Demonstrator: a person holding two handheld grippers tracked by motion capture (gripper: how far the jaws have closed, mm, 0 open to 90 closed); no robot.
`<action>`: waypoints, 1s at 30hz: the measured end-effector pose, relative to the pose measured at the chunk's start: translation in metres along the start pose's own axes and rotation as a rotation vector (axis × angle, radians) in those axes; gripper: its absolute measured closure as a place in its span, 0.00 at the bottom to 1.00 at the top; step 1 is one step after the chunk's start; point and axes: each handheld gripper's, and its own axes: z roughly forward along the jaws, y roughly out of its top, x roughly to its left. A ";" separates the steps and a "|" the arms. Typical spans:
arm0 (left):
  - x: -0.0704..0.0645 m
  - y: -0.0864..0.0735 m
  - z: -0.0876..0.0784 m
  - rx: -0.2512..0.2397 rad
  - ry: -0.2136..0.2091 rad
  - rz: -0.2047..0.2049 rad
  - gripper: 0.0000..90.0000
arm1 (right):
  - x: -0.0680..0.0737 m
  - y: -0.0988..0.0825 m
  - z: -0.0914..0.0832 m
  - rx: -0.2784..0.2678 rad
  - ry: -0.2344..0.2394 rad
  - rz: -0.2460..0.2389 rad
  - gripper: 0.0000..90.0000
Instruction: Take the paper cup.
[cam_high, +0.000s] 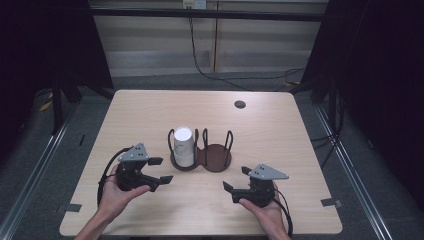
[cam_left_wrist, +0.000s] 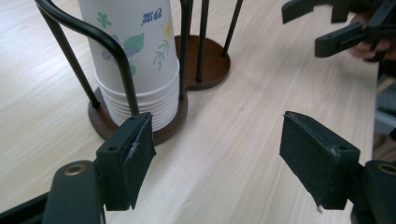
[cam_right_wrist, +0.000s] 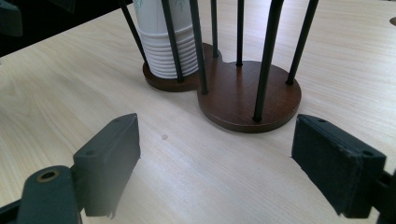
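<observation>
A stack of paper cups (cam_high: 183, 145) is held upright in the left ring of a two-ring cup holder (cam_high: 216, 159) on the surface (cam_high: 280, 125). Left tongs (cam_high: 159, 170) and right tongs (cam_high: 236, 179) are kept apart, nothing gripped, near the holder.

place: lab recording booth | evidence: bare wood-top table (cam_high: 280, 125) with black curtains (cam_high: 380, 75) on both sides | cable (cam_high: 200, 65) running down panelled wall behind table | tape marks (cam_high: 331, 202) by table's near corners
</observation>
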 end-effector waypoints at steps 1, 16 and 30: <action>0.001 0.002 -0.001 0.003 0.004 0.005 0.28 | 0.001 0.000 0.000 0.001 0.003 0.002 0.16; 0.014 0.016 -0.004 0.013 0.036 0.002 0.34 | 0.008 -0.001 0.003 0.025 0.045 -0.029 0.18; 0.028 0.054 -0.010 0.081 0.053 0.021 0.30 | 0.005 -0.004 0.005 0.054 0.064 -0.022 0.18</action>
